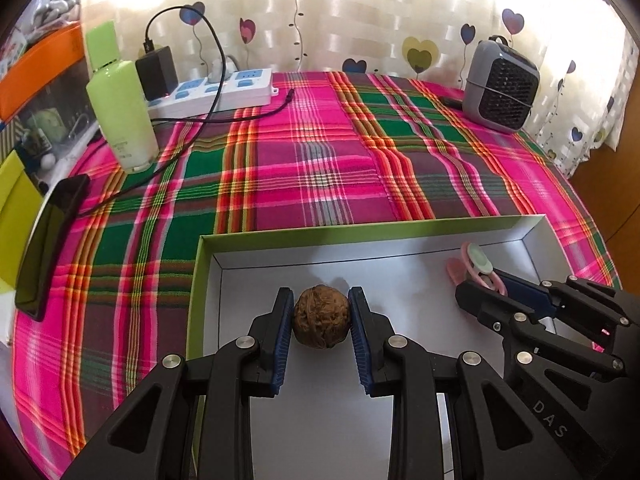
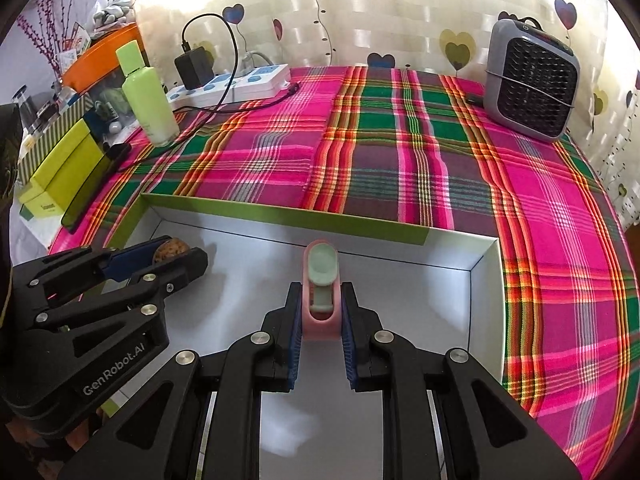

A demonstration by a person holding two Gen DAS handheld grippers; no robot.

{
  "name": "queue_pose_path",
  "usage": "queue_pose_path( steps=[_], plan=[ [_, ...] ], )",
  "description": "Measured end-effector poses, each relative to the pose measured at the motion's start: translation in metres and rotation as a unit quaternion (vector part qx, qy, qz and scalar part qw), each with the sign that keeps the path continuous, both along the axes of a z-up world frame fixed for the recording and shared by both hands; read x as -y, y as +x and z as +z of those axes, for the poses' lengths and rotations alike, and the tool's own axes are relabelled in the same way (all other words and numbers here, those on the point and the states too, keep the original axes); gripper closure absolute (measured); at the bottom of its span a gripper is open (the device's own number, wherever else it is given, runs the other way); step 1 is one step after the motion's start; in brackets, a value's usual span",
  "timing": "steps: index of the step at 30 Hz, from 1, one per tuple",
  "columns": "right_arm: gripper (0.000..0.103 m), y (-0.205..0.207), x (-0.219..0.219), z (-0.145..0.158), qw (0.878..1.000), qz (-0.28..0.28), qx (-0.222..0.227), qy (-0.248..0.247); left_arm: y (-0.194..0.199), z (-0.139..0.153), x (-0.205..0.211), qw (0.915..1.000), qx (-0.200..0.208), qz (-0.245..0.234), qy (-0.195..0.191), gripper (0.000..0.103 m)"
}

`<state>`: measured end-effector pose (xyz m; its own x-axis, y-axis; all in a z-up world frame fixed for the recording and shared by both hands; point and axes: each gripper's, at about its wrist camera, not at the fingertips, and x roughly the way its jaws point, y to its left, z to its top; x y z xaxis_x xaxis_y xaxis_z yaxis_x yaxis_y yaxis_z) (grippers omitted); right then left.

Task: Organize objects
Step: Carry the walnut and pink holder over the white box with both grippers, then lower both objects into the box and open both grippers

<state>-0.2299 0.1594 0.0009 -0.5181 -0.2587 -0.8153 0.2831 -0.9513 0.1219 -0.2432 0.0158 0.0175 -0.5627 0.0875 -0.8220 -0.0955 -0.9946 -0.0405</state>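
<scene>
Left wrist view: left tongs [image 1: 321, 318], black arms with blue ribbed pads, closed on a brown wrinkled walnut [image 1: 321, 317], one pad pressing each side of it. Walnut sits between the pad tips, low over the white floor of a shallow box [image 1: 360, 227] with green outer walls; whether it touches the floor cannot be told. Right tongs [image 1: 486, 282], seen to the right of the left tongs and inside the same box, gripping a pink clip [image 1: 480, 270] with a pale green oval pad. Box rests on a counter under a pink, green and red plaid cloth [image 1: 320, 168]. Ahead and far left of the left tongs: a light green bottle [image 1: 120, 108], upright; behind it a white power strip [image 1: 216, 92] carrying a black charger [image 1: 157, 72], its black cable [image 1: 212, 52] looping across the cloth. Left of the tongs, at the cloth's edge: a dark phone [image 1: 50, 248]. Ahead and far right: a grey fan heater [image 1: 501, 88], near the heart-printed curtain [image 1: 360, 12]. Right wrist view: right tongs [image 2: 320, 312] closed on the pink clip [image 2: 321, 292], pads against both its sides, the green part pointing forward toward the box's far wall [image 2: 280, 216]. Left tongs [image 2: 176, 254] lie to the left, inside the box, with the walnut [image 2: 172, 251] partly visible between the pads. Further left, off the cloth: yellow-green cartons [image 2: 64, 164] and an orange tray [image 2: 100, 58].
</scene>
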Motion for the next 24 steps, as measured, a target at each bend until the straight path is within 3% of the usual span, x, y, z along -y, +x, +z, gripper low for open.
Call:
queue_pose_path(
  steps=[17,22,24],
  plan=[
    [0.085,0.0011,-0.0007,-0.0008,1.000,0.002,0.002,-0.003,0.0010,-0.0011,-0.0040,0.9999,0.008,-0.006,-0.010,0.071],
    [0.084,0.0024,-0.0003,-0.0011,1.000,0.002,0.004,0.000,0.0032,-0.0001,-0.0023,0.9999,0.016,-0.004,-0.002,0.059],
    [0.079,0.0040,0.0002,-0.0011,1.000,0.006,0.005,0.001,0.0056,0.0013,-0.0009,0.9999,0.015,-0.002,-0.002,0.058]
  ],
)
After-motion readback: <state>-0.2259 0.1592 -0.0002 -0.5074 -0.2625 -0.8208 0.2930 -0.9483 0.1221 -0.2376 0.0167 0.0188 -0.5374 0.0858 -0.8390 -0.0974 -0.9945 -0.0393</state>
